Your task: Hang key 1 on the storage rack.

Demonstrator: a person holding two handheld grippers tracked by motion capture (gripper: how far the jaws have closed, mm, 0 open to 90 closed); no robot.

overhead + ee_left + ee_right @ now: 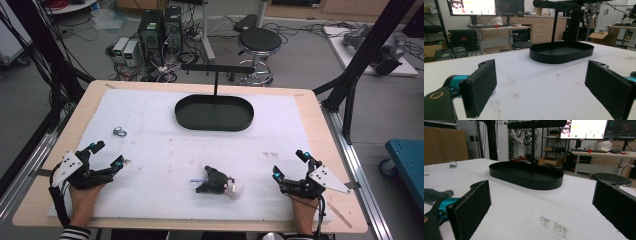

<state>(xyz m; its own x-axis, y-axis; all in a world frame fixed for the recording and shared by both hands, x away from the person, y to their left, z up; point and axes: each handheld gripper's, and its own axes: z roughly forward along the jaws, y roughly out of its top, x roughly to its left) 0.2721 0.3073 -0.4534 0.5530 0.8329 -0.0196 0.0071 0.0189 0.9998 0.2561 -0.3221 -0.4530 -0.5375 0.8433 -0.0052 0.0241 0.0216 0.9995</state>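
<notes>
We judge nothing begun: our left gripper and right gripper rest spread and empty at the lower corners, the dark bundle lies lower centre, the black tray empty above.

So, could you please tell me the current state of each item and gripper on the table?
Left gripper: open, holding nothing.
Right gripper: open, holding nothing.
Black oval tray: upright, nothing inside.
Small metal ring: loose on the mat.
Dark fuzzy bundle: lying between the grippers, untouched.
</notes>
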